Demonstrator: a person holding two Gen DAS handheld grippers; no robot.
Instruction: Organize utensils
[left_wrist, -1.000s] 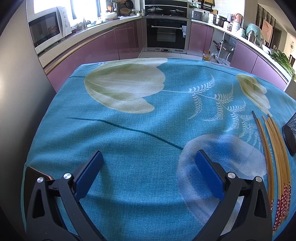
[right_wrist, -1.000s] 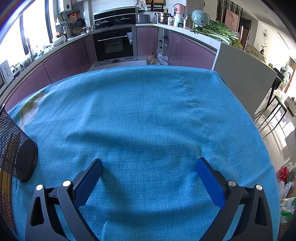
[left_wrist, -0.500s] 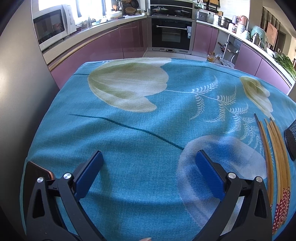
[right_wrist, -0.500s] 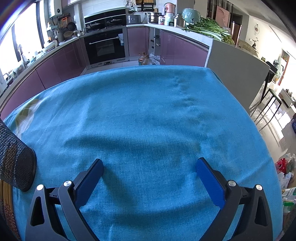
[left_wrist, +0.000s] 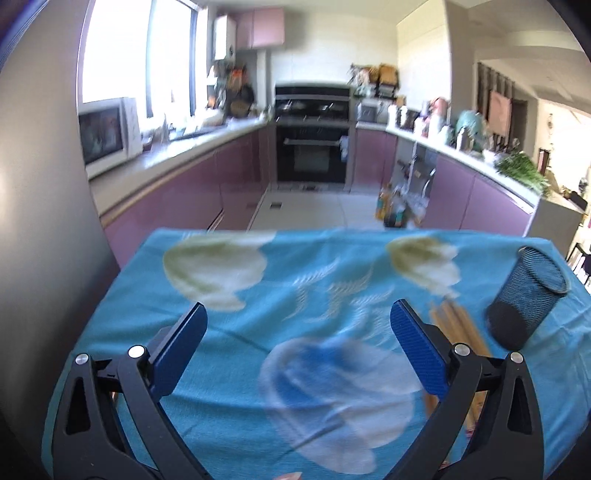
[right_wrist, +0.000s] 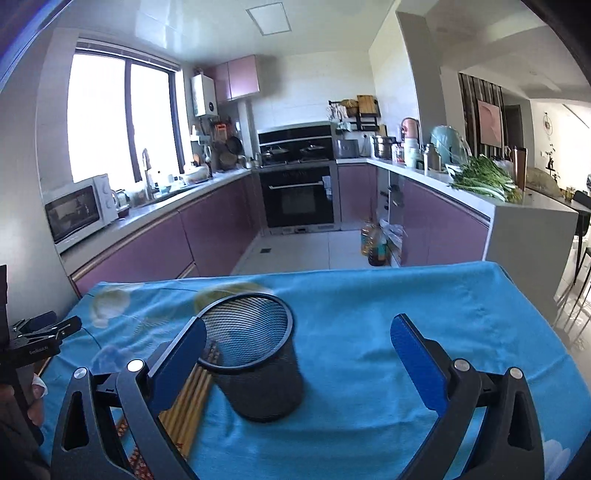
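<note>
Between our right gripper (right_wrist: 297, 345)'s spread blue fingers (right_wrist: 415, 363), nearer the left one and touching neither, we see the black mesh cup (right_wrist: 255, 350) standing upright on the blue floral tablecloth (right_wrist: 388, 295). Just behind that left finger, beside the cup's base, lies the bundle of bamboo chopsticks (right_wrist: 188, 398), flat on the cloth. At our left gripper (left_wrist: 297, 341) the fingers (left_wrist: 179, 350) are also wide apart and grip nothing; the chopsticks (left_wrist: 456, 328) pass just beyond and under the right finger, and the cup (left_wrist: 524, 299) stands further out to its right. Beyond the table edge we face purple cabinets (right_wrist: 218, 225) and a black oven (right_wrist: 299, 195).
</note>
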